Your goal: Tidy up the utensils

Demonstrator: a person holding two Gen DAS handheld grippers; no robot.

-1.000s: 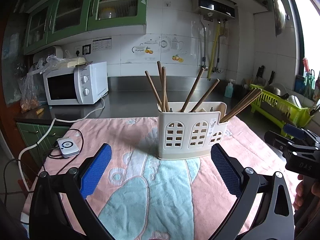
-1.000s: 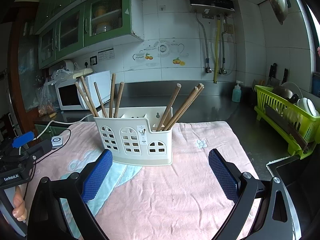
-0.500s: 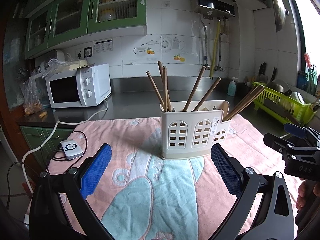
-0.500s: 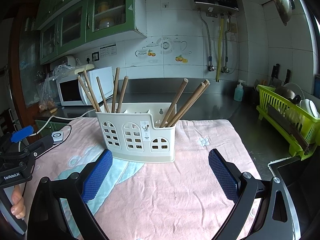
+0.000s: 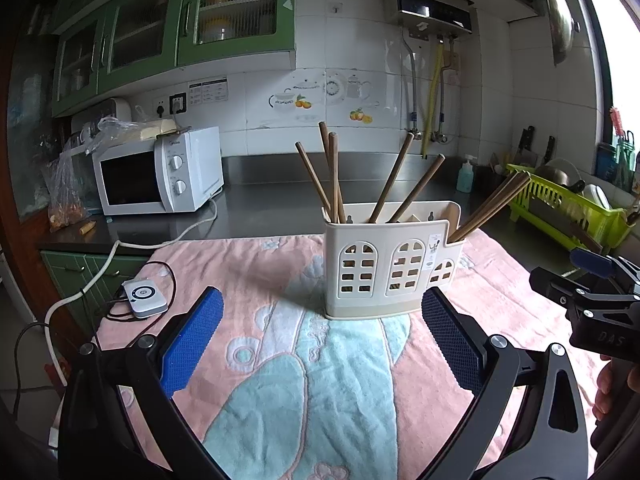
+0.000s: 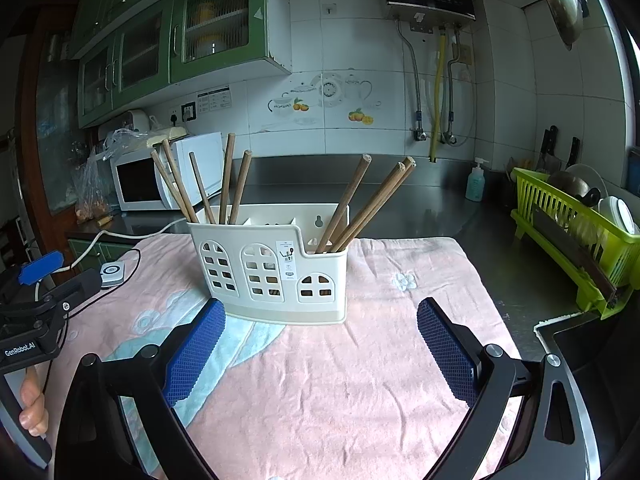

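Here we are at the table (image 5: 280, 216), and the landmark is the cream utensil holder (image 5: 390, 264), standing upright on the pink and teal towel (image 5: 320, 380) that covers the near part of the surface; far to the left of the holder sits the white microwave (image 5: 160, 174) against the tiled wall, and nearer on that side a small white puck-like device (image 5: 144, 297) lies at the towel's edge with cables running off it; the left hand-held gripper (image 5: 322, 328) hovers just in front of the holder, blue pads spread wide, nothing between them; in the holder itself, the wooden chopsticks (image 5: 332, 178) lean in loose bunches, some in the left compartment, a couple in the middle, a cluster fanning out of the low right compartment; from the right wrist view the right hand-held gripper (image 6: 320, 332) is likewise spread wide and empty, poised just short of the holder's front wall, and the left unit shows at the far left edge with fingers (image 6: 32, 408) wrapped on its handle; to the right of the holder, well apart, a bottle of soap (image 6: 475, 182) stands by the wall, and beyond it the lime-green dish rack (image 6: 576, 236) holds crockery.
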